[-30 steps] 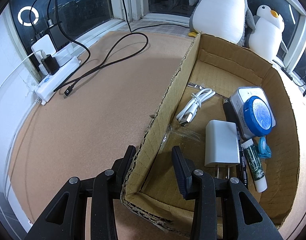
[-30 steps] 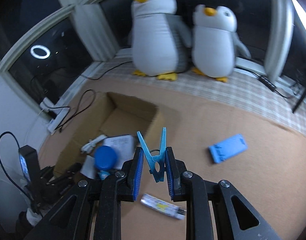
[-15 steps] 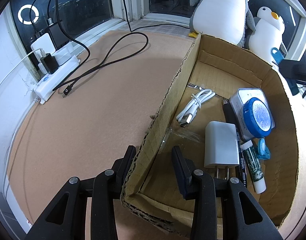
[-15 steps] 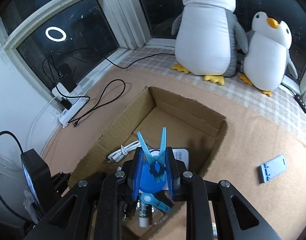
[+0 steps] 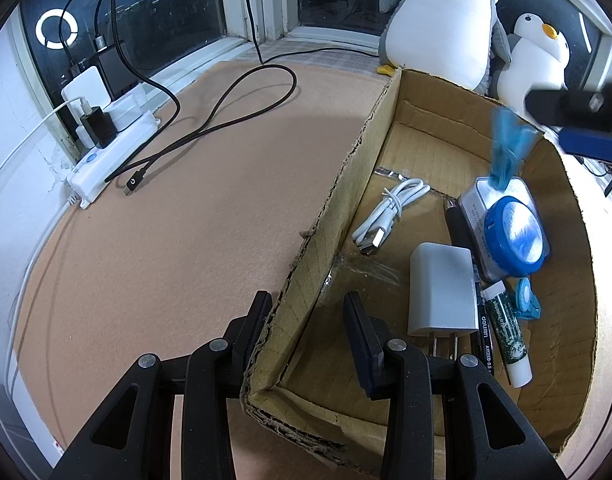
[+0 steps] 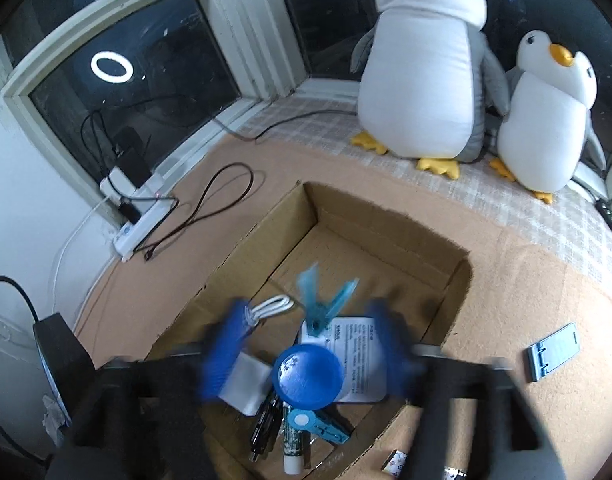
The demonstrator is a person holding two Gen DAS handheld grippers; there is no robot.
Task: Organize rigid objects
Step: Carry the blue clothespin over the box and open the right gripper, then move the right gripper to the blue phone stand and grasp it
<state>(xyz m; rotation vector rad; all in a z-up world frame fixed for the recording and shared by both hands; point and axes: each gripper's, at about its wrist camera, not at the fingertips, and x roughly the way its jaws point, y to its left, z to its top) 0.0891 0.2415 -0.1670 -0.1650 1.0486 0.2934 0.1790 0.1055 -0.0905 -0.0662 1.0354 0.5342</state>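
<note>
Two tongs are at work: your left tongs (image 5: 306, 320) are clamped on the near left wall of the cardboard box (image 5: 346, 184), one finger outside on the tan felt counter (image 5: 166, 240) and one inside, pinching the torn corrugated edge. Far left by the window, a white power strip (image 5: 110, 152) with plugged-in adapters sits against the wall, and a black cable (image 5: 226, 108) loops across the counter toward the box. Inside the box, from left to right, you have a coiled white USB cable (image 5: 390, 212), a white charger (image 5: 442, 288) with its prongs toward you, black pens (image 5: 484, 336), a green tube (image 5: 506, 336), a white tin (image 5: 486, 216) with a blue round lid (image 5: 514, 240) lying on it, and a flat blue clip (image 5: 526, 304). Your right tongs (image 6: 306, 348) hang over the box, their blue pads blurred and their jaws opening; the blue clothespin (image 6: 326, 304) sits between them but touching neither pad, in the air just above the white tin. Behind the box, two plush penguins (image 6: 422, 72) stand on the checked sill. To the right of the box, out on the counter, a blue phone stand (image 6: 554, 352) lies flat, and a small wrapped item (image 6: 396, 460) rests near the box's front corner
</note>
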